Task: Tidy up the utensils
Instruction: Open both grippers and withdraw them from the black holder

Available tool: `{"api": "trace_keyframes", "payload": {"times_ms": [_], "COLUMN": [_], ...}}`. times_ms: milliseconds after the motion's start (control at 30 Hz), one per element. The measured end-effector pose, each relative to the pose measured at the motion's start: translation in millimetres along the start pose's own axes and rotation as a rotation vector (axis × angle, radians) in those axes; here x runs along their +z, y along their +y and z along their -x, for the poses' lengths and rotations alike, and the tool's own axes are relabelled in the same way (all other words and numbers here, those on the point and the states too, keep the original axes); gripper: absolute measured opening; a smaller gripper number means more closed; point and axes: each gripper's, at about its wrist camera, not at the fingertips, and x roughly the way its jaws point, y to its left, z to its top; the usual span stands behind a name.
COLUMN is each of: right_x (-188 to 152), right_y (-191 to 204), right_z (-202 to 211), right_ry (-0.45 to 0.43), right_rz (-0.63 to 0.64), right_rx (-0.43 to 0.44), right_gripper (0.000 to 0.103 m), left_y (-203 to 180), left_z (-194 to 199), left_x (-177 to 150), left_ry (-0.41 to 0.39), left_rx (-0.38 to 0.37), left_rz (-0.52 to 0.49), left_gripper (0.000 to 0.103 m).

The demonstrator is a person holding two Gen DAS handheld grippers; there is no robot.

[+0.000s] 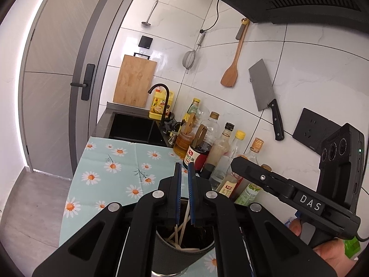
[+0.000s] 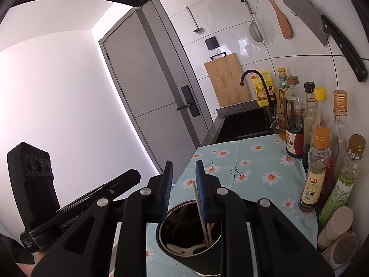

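A dark metal utensil holder [image 1: 170, 257] stands on the daisy-print cloth, right under both grippers; it also shows in the right wrist view [image 2: 184, 256]. Pale chopsticks [image 1: 182, 230] and a white spoon [image 2: 184, 250] sit inside it. My left gripper [image 1: 184, 180] hovers over the holder with its jaws a narrow gap apart and nothing between them. My right gripper [image 2: 183, 180] is open above the holder; a chopstick [image 2: 200, 205] leans against its right pad, not clamped. The right gripper's body [image 1: 299, 198] shows in the left wrist view, the left gripper's body [image 2: 46, 207] in the right wrist view.
Bottles of oil and sauce [image 1: 207, 143] line the wall side of the cloth [image 1: 120, 168]. A dark sink [image 1: 136, 128] with a black tap lies beyond. A cutting board [image 1: 135, 80], strainer, wooden spatula [image 1: 233, 69] and cleaver [image 1: 265, 92] hang on the tiled wall.
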Motion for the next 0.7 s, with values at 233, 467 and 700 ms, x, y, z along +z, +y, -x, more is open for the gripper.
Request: {"api": "trace_keyframes", "payload": {"times_ms": [233,467,700], "right_x": [-5,-22,-49], "right_y": [11,21,35], "right_z": [20,34,40], "right_ry": [0.019,0.090,0.198], "right_rz": [0.000,0.001,0.028], "right_rx": [0.019,0.054,0.083], "right_gripper": [0.029,0.032,0.035], "left_y": [-2,-3,4], "left_z": [26,54,75], "left_x": [-4,-17,-35], "left_ry": [0.018,0.060,0.129], "left_rx": [0.016,0.016,0.039], "left_rz": [-0.016,-0.043,-0.047], "left_gripper": [0.006,0.023,0.023]}}
